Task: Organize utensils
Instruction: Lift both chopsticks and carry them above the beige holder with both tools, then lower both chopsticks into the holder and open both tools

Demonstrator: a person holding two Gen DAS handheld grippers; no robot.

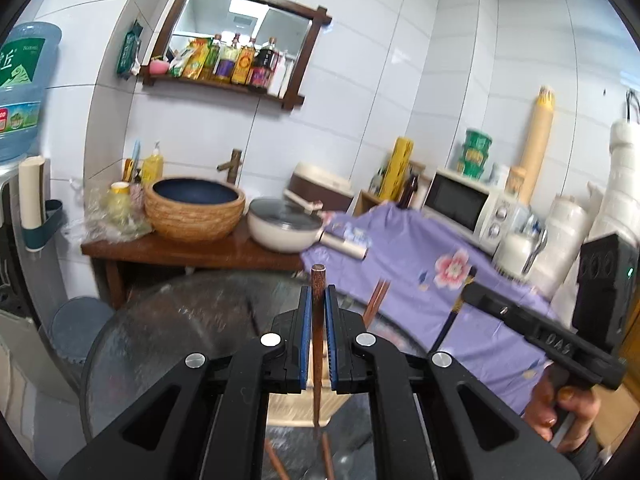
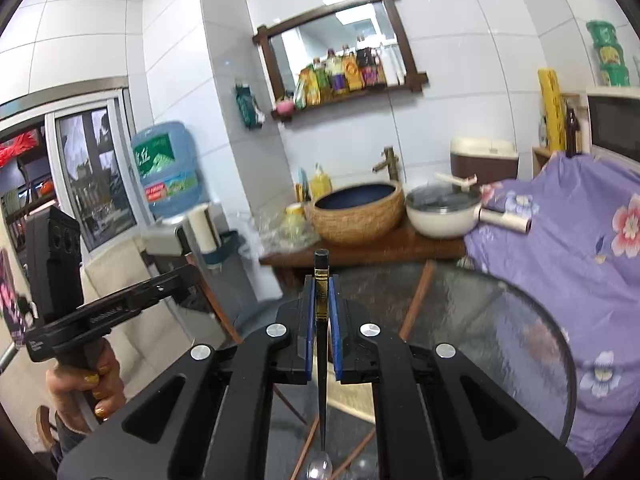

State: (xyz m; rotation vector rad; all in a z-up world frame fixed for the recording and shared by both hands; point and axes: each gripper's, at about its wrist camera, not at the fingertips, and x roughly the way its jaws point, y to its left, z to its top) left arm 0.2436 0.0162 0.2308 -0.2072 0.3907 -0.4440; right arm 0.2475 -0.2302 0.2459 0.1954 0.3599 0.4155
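Observation:
My left gripper (image 1: 319,292) is shut on a brown wooden chopstick (image 1: 318,320), held upright with its thin end pointing down. My right gripper (image 2: 321,284) is shut on a black chopstick (image 2: 322,360) with a gold band near its top, also upright. Each gripper shows in the other's view: the right gripper (image 1: 470,290) with its black chopstick (image 1: 452,316) at the right, the left gripper (image 2: 188,276) at the left. Both hang above a round glass table (image 1: 180,320). A pale wooden box (image 1: 296,404) sits below the left jaws. More brown chopsticks (image 2: 306,448) lie on the table.
A purple floral cloth (image 1: 420,264) covers furniture to the right of the table. Behind stands a wooden counter (image 1: 180,248) with a woven basin (image 1: 195,212) and a white pot (image 1: 280,228). A microwave (image 1: 464,204) and a water jug (image 1: 20,84) flank the scene.

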